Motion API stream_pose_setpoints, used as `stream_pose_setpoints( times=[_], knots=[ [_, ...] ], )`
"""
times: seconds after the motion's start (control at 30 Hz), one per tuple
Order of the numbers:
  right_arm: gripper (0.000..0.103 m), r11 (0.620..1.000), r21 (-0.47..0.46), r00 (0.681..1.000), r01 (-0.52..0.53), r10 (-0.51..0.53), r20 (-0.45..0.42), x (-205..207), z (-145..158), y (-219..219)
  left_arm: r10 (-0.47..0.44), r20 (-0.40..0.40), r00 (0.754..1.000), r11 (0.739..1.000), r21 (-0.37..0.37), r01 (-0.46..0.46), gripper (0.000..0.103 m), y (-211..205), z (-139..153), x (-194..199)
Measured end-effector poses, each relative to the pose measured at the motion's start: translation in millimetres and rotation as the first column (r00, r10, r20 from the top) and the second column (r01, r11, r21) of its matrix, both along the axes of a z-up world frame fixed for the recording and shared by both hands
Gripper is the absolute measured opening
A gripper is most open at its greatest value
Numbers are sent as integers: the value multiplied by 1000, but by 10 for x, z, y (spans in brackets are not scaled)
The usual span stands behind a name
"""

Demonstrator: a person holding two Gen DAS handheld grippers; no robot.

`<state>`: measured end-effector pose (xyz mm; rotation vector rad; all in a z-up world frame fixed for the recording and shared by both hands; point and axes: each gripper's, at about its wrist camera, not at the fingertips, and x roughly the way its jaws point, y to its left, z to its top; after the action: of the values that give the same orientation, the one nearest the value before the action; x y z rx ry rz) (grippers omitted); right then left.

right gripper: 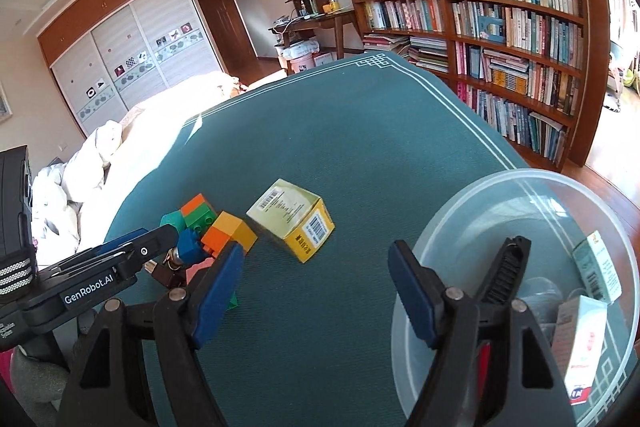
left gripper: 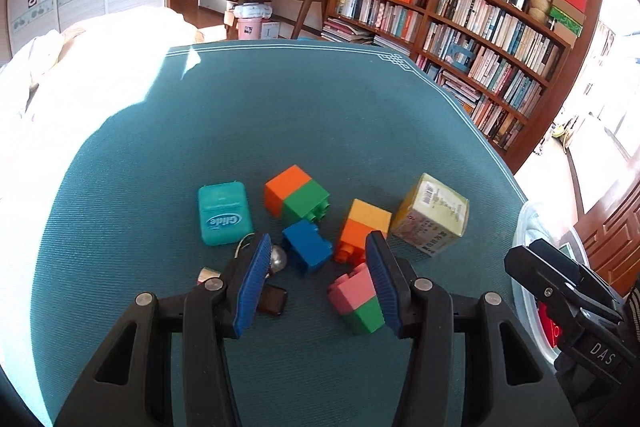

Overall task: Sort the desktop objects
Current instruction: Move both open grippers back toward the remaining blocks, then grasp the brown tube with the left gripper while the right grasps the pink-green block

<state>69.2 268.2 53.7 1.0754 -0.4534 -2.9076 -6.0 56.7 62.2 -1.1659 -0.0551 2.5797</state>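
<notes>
My left gripper is open and empty, low over a pile on the teal tablecloth. Between its fingers lie a blue brick and an orange-yellow brick. A pink-green brick lies by the right finger. An orange-green brick, a teal floss case, a metal ball and a yellow box lie around. My right gripper is open and empty, with the yellow box ahead and a clear plastic bowl at its right finger.
The bowl holds small cartons and something red. A dark brown small item lies under the left finger. A bed with white bedding is at the left, a bookshelf behind the table.
</notes>
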Motion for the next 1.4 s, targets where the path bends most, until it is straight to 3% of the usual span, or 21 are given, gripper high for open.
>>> stream_pose_setpoints(
  times=[0.2,0.43,0.7,1.03,1.4],
  knots=[
    [78,998,3,998,-60,60,26,-68,-80,-238,50,28,998,999,-5,-50,53,-219,-117,-6],
    [78,994,1,993,-111,110,48,-96,-149,-406,40,59,997,999,-11,-39,53,-236,-238,-4],
    [78,987,3,984,-160,160,73,-106,-233,-577,67,41,997,997,-34,-65,53,-353,-290,27],
    [78,982,-9,978,-187,187,98,-130,-314,-698,85,68,994,996,11,-86,53,-460,-371,14],
    [78,982,-6,975,-190,190,118,-141,-363,-690,44,58,997,999,27,-46,70,-366,-443,-35]
  ],
)
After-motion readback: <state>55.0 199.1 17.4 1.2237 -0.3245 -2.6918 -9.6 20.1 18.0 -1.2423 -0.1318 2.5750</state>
